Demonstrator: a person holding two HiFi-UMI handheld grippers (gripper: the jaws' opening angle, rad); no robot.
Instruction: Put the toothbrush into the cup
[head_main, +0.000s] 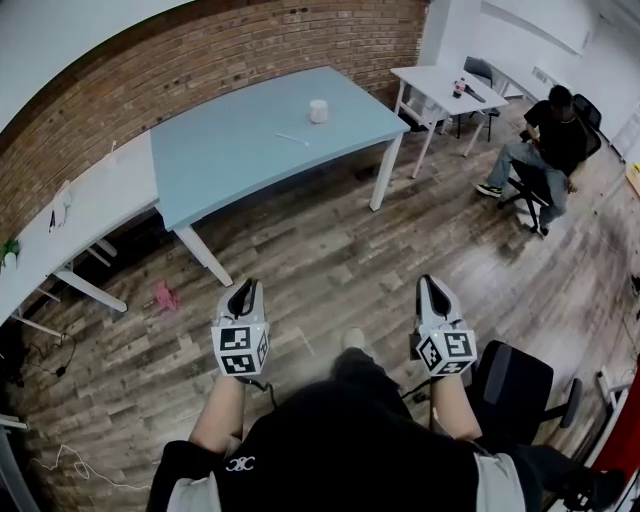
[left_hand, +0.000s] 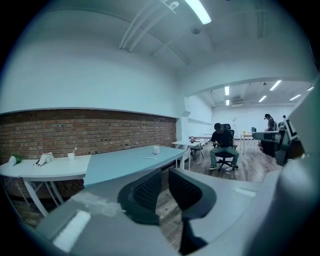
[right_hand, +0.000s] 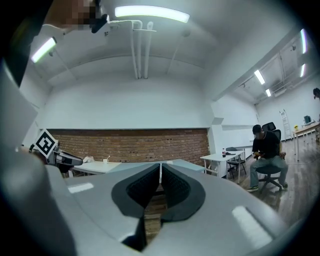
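In the head view, the blue table (head_main: 240, 150) stands by the brick wall, well away from the person. The white cup (head_main: 318, 111) stands upright near its far edge. The toothbrush (head_main: 292, 139) lies flat on the tabletop just beside the cup, a thin pale line too small to show which end is the head. The left gripper (head_main: 243, 292) and right gripper (head_main: 433, 288) are both held out over the wood floor, and from here their jaws are too foreshortened to read. A seated person (head_main: 545, 150) is at the upper right. In the left gripper view, the left gripper (left_hand: 165, 186) has its jaws apart with only floor showing between them. The cup (left_hand: 156, 149) and toothbrush (left_hand: 148, 158) appear tiny beyond the jaws. A large grey blur covers the right edge of this view. In the right gripper view, the right gripper (right_hand: 160, 176) is barely parted, with just a thin slit and nothing in it. The jaws cover most of the blue table (right_hand: 186, 164), and neither cup nor toothbrush can be made out.
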